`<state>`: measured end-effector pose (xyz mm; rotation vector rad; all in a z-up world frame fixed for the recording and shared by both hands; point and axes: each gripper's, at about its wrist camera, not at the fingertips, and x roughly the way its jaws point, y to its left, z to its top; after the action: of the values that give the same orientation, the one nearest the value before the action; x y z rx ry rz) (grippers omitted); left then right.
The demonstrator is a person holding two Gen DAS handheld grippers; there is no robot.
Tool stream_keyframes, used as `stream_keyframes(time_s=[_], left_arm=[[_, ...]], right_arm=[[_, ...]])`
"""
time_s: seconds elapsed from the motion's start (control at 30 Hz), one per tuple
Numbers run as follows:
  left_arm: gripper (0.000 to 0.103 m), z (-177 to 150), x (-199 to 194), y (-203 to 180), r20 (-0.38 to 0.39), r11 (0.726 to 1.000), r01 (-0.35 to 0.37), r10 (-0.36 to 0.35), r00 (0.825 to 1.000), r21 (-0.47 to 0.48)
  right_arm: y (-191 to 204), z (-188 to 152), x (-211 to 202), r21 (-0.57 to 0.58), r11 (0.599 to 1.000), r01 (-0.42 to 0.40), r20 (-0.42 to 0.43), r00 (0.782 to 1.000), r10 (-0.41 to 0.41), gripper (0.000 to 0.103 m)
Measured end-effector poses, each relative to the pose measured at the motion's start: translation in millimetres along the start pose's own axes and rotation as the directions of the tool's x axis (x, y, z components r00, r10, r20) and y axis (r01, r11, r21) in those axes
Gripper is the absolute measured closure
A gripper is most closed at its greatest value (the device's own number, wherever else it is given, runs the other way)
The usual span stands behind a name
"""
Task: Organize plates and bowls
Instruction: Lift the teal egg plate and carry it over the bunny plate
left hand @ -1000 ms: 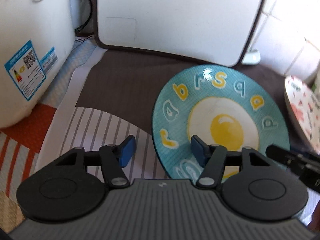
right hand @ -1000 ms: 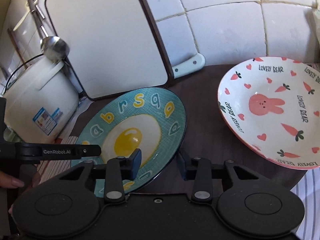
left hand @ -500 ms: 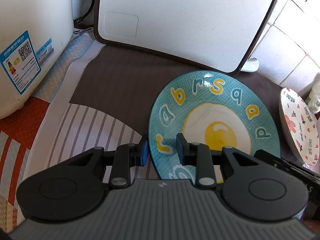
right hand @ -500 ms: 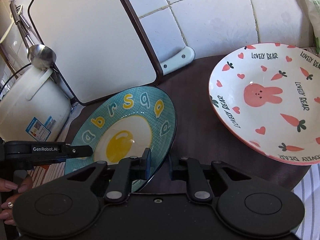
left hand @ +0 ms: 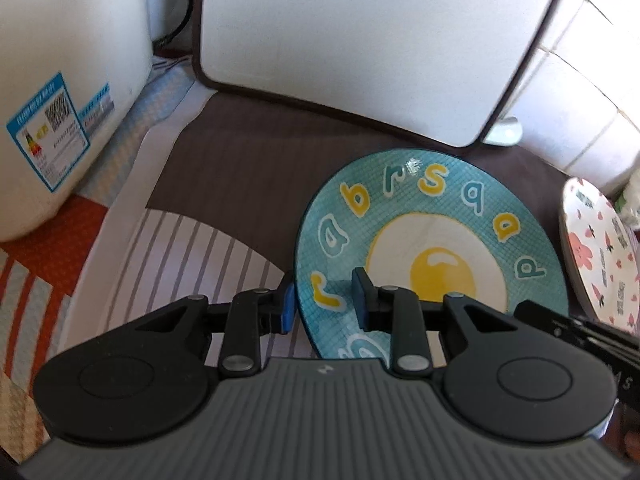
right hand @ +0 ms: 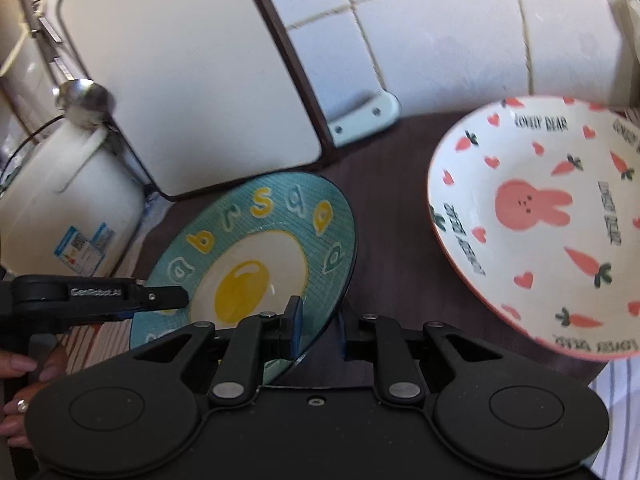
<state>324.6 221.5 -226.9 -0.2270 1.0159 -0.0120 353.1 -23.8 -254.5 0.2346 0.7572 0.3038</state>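
Note:
A teal plate (left hand: 424,240) with a fried-egg picture and letters lies on the dark mat; it also shows in the right wrist view (right hand: 256,256). My left gripper (left hand: 323,305) straddles the plate's left rim, with a gap still showing between its blue pads. My right gripper (right hand: 318,330) straddles the plate's right rim, jaws narrowed around the edge. The plate looks tilted, its right side raised. A white bowl with a pink rabbit and carrots (right hand: 540,224) sits to the right; its edge shows in the left wrist view (left hand: 600,256).
A white cutting board (left hand: 360,40) leans against the tiled wall behind the plate. A white rice cooker (left hand: 60,80) stands at the left, with a ladle (right hand: 86,100) above it. A striped cloth (left hand: 168,256) lies under the left gripper.
Both grippers narrowed around the teal plate's opposite rims over the last second. The plate now looks tilted with its right edge raised.

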Motion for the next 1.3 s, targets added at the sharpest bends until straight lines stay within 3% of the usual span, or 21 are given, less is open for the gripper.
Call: stream_keyframes(time_s=[0.3,0.8,1.03,1.3], left_arm=[[0.077,-6.1,-34.9,-18.7,0.046,0.998,0.005,-0.008,0.999,0.06],[0.077,-2.6,-102.5,-77.9,0.118,0.981,0.088,-0.109,0.987,0.175],[0.077,5.2,-102.3,-105.9,0.097,0.962,0.171,-0.195,0.976,0.215],[0.077,10.8,-83.1,-135.7,0.079,0.946,0.222,-0.246,0.966,0.237]], right_arm=[[-3.4,-0.7,-29.8,-0.002,1.0,-0.021,0.04,0.999,0.021,0.081],[-10.8,6.4,-128.2,-0.005,1.0,0.005,0.152,0.988,-0.004,0.081],[-29.8,12.1,-161.7,0.032,0.999,0.027,0.195,0.98,-0.033,0.08],[-54.1,16.4,-177.0,0.017,0.997,0.074,0.23,0.97,-0.075,0.08]])
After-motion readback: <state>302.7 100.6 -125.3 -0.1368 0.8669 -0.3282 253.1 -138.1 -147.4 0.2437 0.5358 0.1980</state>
